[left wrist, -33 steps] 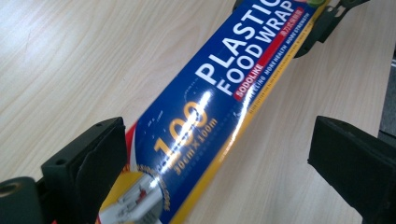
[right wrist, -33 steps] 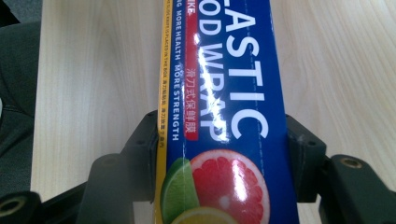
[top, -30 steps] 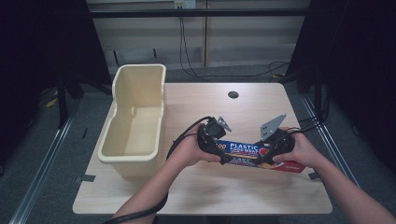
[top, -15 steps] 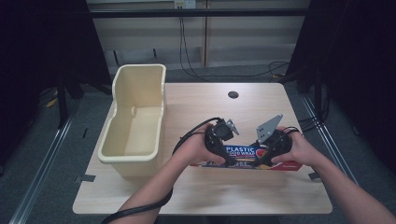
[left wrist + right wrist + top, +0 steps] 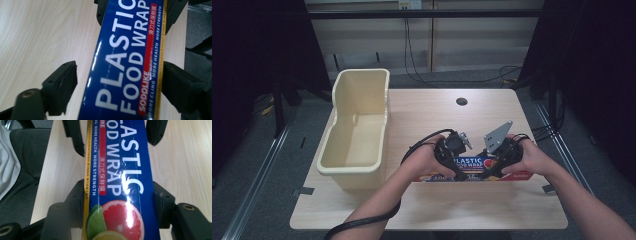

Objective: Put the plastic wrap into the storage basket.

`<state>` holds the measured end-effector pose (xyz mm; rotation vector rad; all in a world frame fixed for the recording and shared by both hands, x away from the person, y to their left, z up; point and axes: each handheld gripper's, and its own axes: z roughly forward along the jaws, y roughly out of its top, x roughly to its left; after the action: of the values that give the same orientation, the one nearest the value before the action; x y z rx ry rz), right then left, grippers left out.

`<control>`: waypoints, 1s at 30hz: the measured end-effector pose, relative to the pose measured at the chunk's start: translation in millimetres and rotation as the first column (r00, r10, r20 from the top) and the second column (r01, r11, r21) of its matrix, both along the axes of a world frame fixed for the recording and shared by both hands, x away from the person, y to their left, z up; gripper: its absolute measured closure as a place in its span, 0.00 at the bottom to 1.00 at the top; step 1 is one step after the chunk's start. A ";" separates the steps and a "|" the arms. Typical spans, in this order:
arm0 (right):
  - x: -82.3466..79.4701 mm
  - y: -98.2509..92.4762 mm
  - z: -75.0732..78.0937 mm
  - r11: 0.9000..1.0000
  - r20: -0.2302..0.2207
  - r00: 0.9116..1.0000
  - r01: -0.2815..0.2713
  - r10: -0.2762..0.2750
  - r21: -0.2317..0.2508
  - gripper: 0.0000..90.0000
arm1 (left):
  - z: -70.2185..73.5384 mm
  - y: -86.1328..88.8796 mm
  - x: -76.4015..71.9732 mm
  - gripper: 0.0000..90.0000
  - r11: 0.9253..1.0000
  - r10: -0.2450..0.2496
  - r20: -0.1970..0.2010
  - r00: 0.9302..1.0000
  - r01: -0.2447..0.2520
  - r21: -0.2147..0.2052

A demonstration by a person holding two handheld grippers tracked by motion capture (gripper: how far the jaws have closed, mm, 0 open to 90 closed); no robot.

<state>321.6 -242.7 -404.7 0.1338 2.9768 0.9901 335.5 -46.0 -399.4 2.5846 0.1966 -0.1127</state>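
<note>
The plastic wrap box (image 5: pixel 472 169) lies on the near right part of the table (image 5: pixel 427 215), long axis left to right, with a gripper at each end. The right gripper (image 5: pixel 117 202) is clenched on its fruit-printed end, while the left gripper (image 5: pixel 117 82) straddles the other end, jaws just closing, one pad apart. It reads "PLASTIC FOOD WRAP", "SODOLIKE", "MORE HEALTH MORE STRENGTH".

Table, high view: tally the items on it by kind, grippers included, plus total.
Food wrap box: 1
Cream plastic bin: 1
Grippers: 2, the left gripper and the right gripper, one at each end of the box
Total: 4
</note>
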 end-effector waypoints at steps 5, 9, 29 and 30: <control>-1.3 2.6 0.0 1.000 -0.008 1.000 -0.020 0.020 -0.008 0.46 | 0.9 -2.9 -4.3 0.40 1.000 -0.014 -0.057 0.998 0.015 0.019; 0.7 -1.3 -1.4 0.999 -0.026 0.999 -0.026 0.027 0.038 0.44 | 9.2 -3.3 -8.8 0.43 0.999 0.002 -0.036 0.999 0.000 0.036; 3.5 -46.4 -2.4 0.898 0.023 0.905 0.418 -0.425 0.136 0.03 | 40.9 50.6 13.5 0.44 0.950 0.273 -0.040 0.961 -0.262 0.170; 2.7 -46.1 -4.1 0.896 0.030 0.902 0.423 -0.431 0.138 0.02 | 42.4 52.1 14.3 0.44 0.946 0.289 -0.040 0.957 -0.279 0.168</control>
<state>324.3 -288.7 -408.8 0.7110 2.6459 1.0930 349.8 6.1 -357.0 2.6809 0.6230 -0.0769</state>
